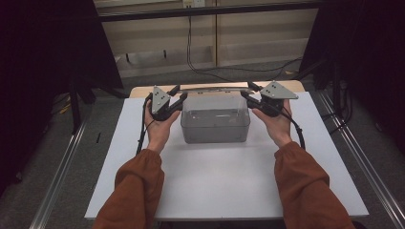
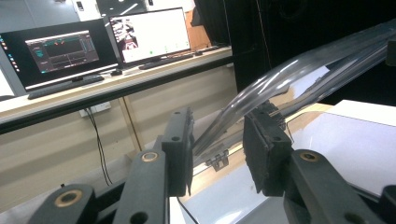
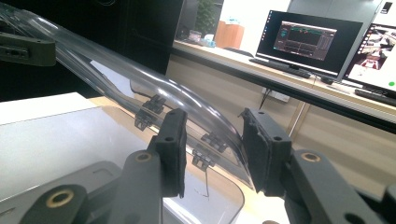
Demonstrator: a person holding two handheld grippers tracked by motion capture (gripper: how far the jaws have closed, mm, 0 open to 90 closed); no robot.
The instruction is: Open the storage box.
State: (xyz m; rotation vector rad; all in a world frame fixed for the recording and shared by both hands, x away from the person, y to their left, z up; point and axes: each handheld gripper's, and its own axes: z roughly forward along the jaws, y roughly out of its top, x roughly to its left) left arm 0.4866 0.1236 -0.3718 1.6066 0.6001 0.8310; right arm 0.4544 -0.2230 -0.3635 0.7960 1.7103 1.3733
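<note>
I hold a gripper in each hand over the white table (image 1: 215,181), with a clear plastic box (image 1: 215,125) standing between them near the table's middle, toward 12 o'clock from me. My left gripper (image 1: 173,98) sits at the box's 9 o'clock upper corner and my right gripper (image 1: 250,93) at its 3 o'clock upper corner. Between them runs the clear lid (image 1: 215,88), which stands raised along the box's far rim, at 12 o'clock. In the left gripper view the lid's edge (image 2: 261,88) passes through the gap of my jaws, which stand narrow about it; the right-hand pad touches or nearly touches the plastic, while the other pad stands a little off. In the right gripper view the lid's curved corner (image 3: 187,105) likewise lies between my jaws, set narrow, and I cannot tell whether they truly pinch it. Small hinges (image 3: 152,105) show on the lid there. Monitors (image 2: 98,42) stand on a bench beyond.
</note>
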